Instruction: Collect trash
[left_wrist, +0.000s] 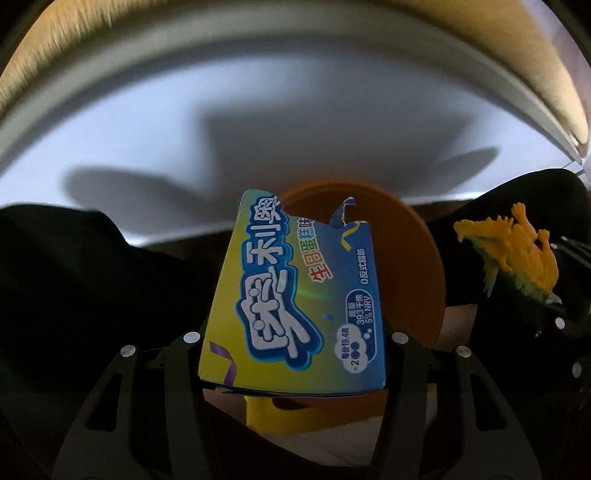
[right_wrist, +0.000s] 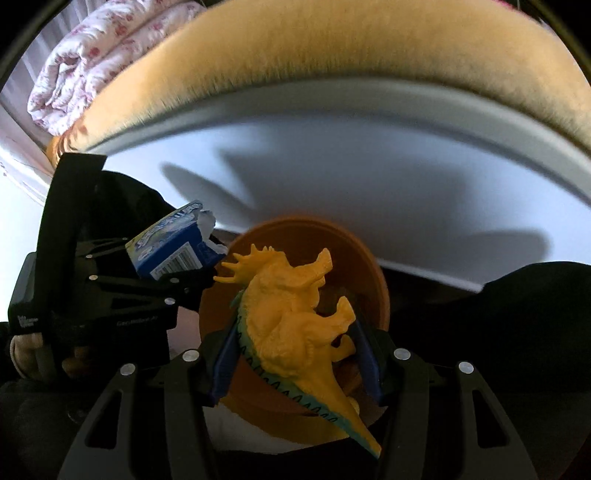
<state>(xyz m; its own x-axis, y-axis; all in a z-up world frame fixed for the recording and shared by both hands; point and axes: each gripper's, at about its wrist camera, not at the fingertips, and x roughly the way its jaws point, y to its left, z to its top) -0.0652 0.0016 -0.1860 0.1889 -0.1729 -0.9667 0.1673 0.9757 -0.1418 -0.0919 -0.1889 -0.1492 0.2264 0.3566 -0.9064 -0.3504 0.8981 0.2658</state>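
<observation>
My left gripper (left_wrist: 295, 345) is shut on a torn blue and yellow snack box (left_wrist: 295, 295), which it holds upright and which fills the middle of the left wrist view. Behind the box is a round orange bin (left_wrist: 410, 266). In the right wrist view my right gripper (right_wrist: 291, 363) is shut on a yellow toy dinosaur (right_wrist: 291, 321) with a teal-edged tail, just above the open orange bin (right_wrist: 358, 266). The left gripper (right_wrist: 166, 275) with the box (right_wrist: 173, 247) is at the bin's left rim. The dinosaur (left_wrist: 517, 251) also shows at the right of the left wrist view.
A white panel (right_wrist: 369, 166) rises behind the bin, with a fuzzy yellow blanket (right_wrist: 332, 55) above it and a folded floral quilt (right_wrist: 92, 55) at the upper left. Dark fabric (left_wrist: 74, 277) lies on both sides of the bin. A person's hand (right_wrist: 26, 350) holds the left gripper.
</observation>
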